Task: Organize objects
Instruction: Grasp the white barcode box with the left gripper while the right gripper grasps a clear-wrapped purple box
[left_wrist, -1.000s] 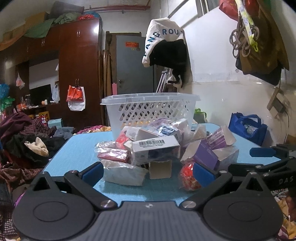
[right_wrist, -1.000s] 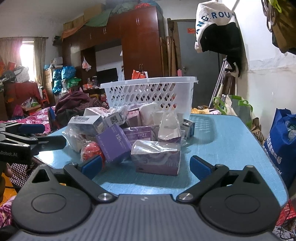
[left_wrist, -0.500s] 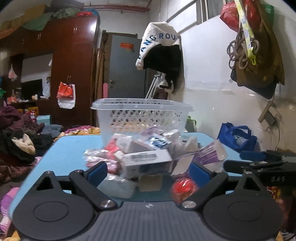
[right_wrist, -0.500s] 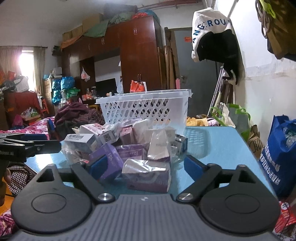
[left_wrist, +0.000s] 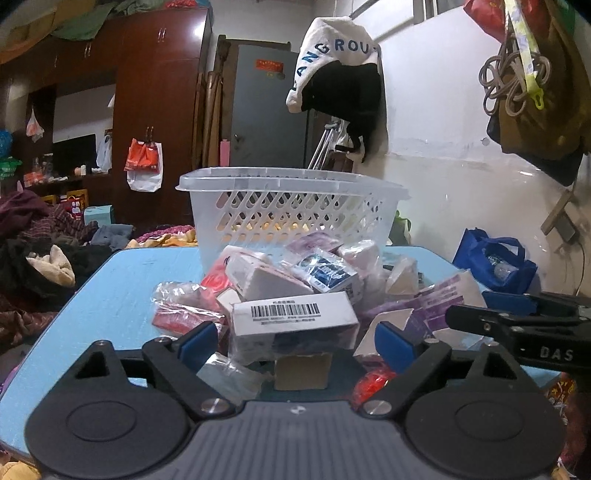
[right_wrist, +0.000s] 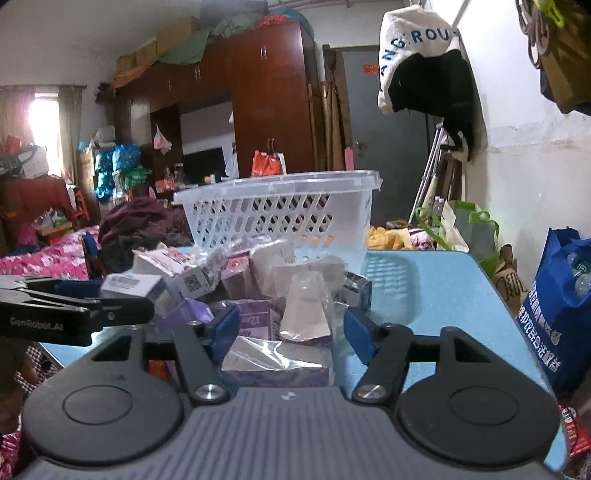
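Observation:
A heap of small boxes and plastic-wrapped packs lies on the blue table (left_wrist: 110, 295), in front of a white slotted basket (left_wrist: 291, 210). My left gripper (left_wrist: 295, 341) is open; its blue pads flank a white barcode box (left_wrist: 291, 319) at the front of the heap, not clamped. My right gripper (right_wrist: 288, 330) is open around a clear-wrapped purple box (right_wrist: 277, 360) and a small white pack (right_wrist: 304, 314). The basket shows in the right wrist view (right_wrist: 280, 218). Each gripper shows at the edge of the other's view.
A red round pack (left_wrist: 373, 382) lies by the left gripper's right finger. Purple boxes (left_wrist: 439, 299) sit at the heap's right. A blue bag (right_wrist: 557, 306) stands off the table's right edge. Clothes pile (left_wrist: 33, 258) lies left of the table.
Both grippers have risen and moved forward over the front of the heap. The left now brackets the barcode box, the right the wrapped purple box. Nothing has been gripped.

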